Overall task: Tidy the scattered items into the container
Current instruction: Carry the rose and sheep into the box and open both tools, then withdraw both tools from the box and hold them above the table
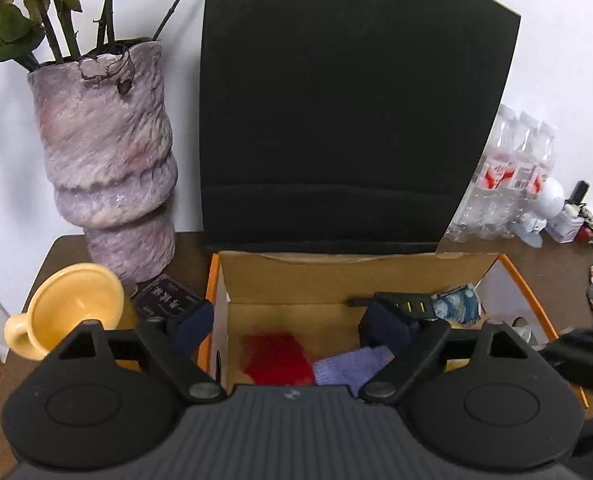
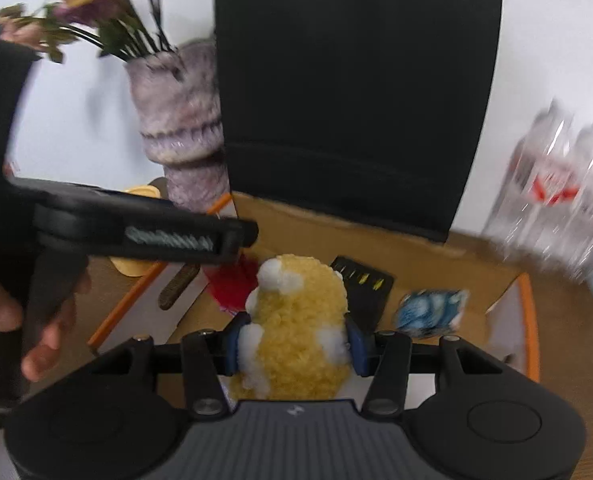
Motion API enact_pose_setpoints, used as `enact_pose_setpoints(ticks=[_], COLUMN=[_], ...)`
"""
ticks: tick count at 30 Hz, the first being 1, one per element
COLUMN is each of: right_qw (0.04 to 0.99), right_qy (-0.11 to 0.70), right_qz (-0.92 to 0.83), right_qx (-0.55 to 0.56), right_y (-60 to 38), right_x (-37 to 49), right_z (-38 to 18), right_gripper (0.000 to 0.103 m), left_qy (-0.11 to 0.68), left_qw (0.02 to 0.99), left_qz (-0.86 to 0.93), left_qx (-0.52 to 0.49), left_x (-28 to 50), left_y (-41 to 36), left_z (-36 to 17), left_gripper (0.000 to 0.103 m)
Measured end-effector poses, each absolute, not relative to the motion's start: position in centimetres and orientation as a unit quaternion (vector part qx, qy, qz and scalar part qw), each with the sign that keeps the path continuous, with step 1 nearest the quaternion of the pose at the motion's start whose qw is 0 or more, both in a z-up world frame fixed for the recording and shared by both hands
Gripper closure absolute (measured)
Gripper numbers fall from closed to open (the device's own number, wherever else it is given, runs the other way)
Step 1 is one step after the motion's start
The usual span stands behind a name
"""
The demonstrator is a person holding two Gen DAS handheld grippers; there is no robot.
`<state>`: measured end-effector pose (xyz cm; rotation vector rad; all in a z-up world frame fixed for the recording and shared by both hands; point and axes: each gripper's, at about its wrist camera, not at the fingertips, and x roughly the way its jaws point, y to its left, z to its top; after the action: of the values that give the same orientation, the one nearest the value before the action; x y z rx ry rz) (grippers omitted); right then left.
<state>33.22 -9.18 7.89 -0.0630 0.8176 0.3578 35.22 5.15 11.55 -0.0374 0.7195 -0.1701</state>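
Right gripper (image 2: 294, 346) pinches a yellow-and-white fluffy toy (image 2: 296, 320) above the open cardboard box (image 2: 296, 220). Left gripper (image 1: 288, 326) spread, empty, over the box's left wall; red cloth (image 1: 276, 358) and lavender cloth (image 1: 350, 366) lie inside.

Both cameras sit just behind their own fingers and look forward and slightly down into the open cardboard box (image 1: 284, 280), close above its near rim. The left wrist view faces it square on, with the vase (image 1: 108, 168) at left. The right wrist view looks from further right, taking in the left gripper (image 2: 200, 240). Shared: box, black panel (image 2: 356, 92), vase, water bottles (image 1: 512, 172)
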Motion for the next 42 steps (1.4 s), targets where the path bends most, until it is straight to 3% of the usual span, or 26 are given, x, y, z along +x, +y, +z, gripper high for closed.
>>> enact_pose_setpoints(ticks=[2, 5, 7, 9, 14, 25, 31, 42], right_qw=[0.895, 0.883, 0.868, 0.852, 0.851, 0.855, 0.856, 0.870], right_qy=[0.405, 0.420, 0.442, 0.462, 0.465, 0.505, 0.508, 0.481], right_qz=[0.185, 0.212, 0.228, 0.242, 0.241, 0.118, 0.081, 0.089], right_qx=[-0.017, 0.007, 0.025, 0.036, 0.044, 0.011, 0.047, 0.062], right_y=[-8.6, -7.2, -5.7, -4.4, -4.8, -13.4, -17.8, -19.0], right_x=[33.4, 33.6, 34.1, 34.5, 33.1, 28.6, 25.7, 19.8], right_z=[7.1, 6.6, 6.1, 5.4, 6.3, 9.1, 10.0, 13.5], right_gripper=[0.054, 0.052, 0.047, 0.033, 0.025, 0.023, 0.023, 0.022], left_qy=[0.349, 0.349, 0.348, 0.348, 0.350, 0.408, 0.418, 0.414], left_qw=[0.933, 0.934, 0.934, 0.935, 0.933, 0.907, 0.903, 0.905], left_qz=[-0.084, -0.077, -0.072, -0.067, -0.059, -0.092, -0.084, -0.089], left_qx=[-0.010, 0.005, 0.014, 0.024, 0.052, 0.043, 0.053, 0.036], left_x=[34.7, 33.8, 33.1, 32.5, 31.1, 27.8, 24.7, 19.7], left_y=[5.7, 6.2, 6.5, 6.8, 7.2, 3.0, 1.0, -1.4], left_z=[11.7, 12.1, 12.4, 12.6, 13.2, 13.4, 14.5, 16.4], left_gripper=[0.001, 0.001, 0.001, 0.001, 0.001, 0.001, 0.001, 0.000])
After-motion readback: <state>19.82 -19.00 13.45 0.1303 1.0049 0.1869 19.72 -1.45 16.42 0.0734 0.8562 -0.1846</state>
